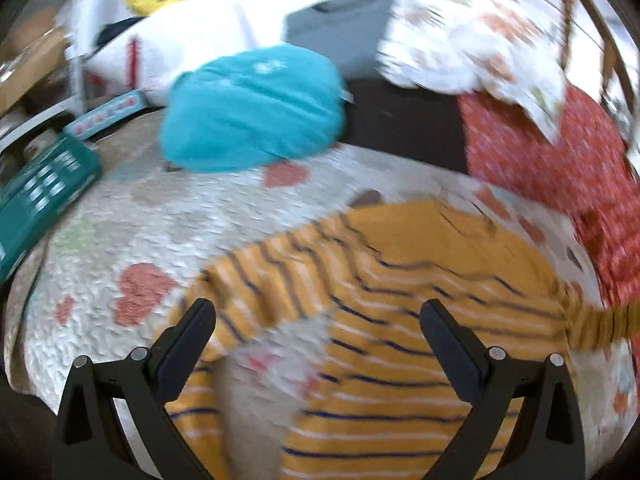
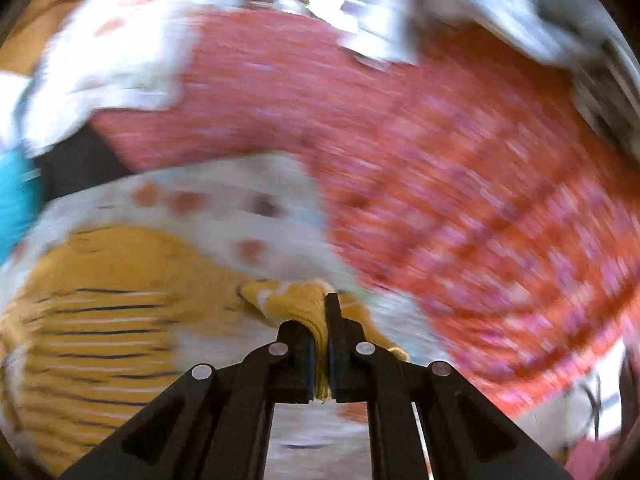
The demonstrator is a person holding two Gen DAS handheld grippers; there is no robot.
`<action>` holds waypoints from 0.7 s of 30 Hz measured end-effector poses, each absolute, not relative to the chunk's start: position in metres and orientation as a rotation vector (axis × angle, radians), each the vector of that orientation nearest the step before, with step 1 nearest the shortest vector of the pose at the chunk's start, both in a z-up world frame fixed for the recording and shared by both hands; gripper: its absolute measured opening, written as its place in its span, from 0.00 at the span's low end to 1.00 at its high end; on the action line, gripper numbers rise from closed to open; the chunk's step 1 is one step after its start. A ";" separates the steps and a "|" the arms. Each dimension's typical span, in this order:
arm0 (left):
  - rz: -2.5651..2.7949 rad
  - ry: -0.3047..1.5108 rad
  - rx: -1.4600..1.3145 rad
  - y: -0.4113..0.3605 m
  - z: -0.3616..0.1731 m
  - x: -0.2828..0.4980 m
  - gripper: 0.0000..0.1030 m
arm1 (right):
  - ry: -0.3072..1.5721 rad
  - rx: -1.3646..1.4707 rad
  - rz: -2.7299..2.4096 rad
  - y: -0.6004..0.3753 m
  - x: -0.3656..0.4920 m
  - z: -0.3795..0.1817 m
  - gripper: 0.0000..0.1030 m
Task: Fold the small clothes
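1. Your task garment is a small mustard-yellow striped top (image 1: pixel 400 280), knit, with thin navy lines and wider white bands running across it.
2. It lies on a quilted bedspread (image 1: pixel 180 232), cream with pink hearts and muted patches; whether a bed or a worktop is underneath, you cannot tell.
3. In the left wrist view the top spreads across the near middle of the bedspread, rumpled, with one sleeve (image 1: pixel 600 320) stretched out towards the right edge.
4. Your left claw (image 1: pixel 318 312) stands wide open above the top, its fingers well apart, with nothing between them and no cloth gripped.
5. Your right claw (image 2: pixel 320 320) is closed tight on a bunched fold of the yellow fabric; the cloth is squeezed between the two pads and fans out beyond the tips.
6. In the right wrist view the body of the top sits to the left of that pinched piece, stripes showing.
7. A red patterned cloth (image 2: pixel 440 160) lies along the far right side of the bedspread, near the top.
8. A turquoise garment (image 1: pixel 252 112) rests at the far edge, apart from the top.
9. A white printed cloth (image 1: pixel 472 32) lies above the red one.
10. Both views are blurred, so finer detail of the weave is not readable.
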State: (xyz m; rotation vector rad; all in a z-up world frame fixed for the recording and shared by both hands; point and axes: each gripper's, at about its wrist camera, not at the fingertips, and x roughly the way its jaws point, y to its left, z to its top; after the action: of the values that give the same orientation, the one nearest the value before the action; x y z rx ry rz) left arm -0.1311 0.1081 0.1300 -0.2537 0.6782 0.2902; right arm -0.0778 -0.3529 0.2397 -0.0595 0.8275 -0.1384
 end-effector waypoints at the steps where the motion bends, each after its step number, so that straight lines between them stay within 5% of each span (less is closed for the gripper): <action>1: 0.310 0.670 -0.286 0.121 0.129 -0.134 0.99 | 0.837 -0.074 -0.067 -0.324 -0.074 0.237 0.05; 7: 0.423 0.631 -0.433 0.185 0.123 -0.157 0.99 | 0.993 -0.151 0.522 -0.122 -0.072 0.154 0.10; 10: 0.443 0.603 -0.428 0.193 0.127 -0.165 0.99 | 1.128 -0.148 0.647 -0.075 -0.074 0.106 0.21; 13: 0.423 0.608 -0.410 0.189 0.127 -0.164 0.99 | 1.129 -0.111 0.650 -0.093 -0.082 0.101 0.25; 15: 0.391 0.618 -0.406 0.182 0.126 -0.160 0.99 | 1.091 -0.071 0.595 -0.132 -0.081 0.110 0.42; 21: 0.291 0.672 -0.408 0.156 0.119 -0.139 0.99 | 1.064 0.027 0.352 -0.215 -0.052 0.124 0.45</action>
State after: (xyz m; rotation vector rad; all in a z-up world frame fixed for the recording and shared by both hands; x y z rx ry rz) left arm -0.1387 0.1561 0.1188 -0.4080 0.6721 0.2915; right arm -0.0521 -0.2152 0.1236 0.0269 1.0641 0.3525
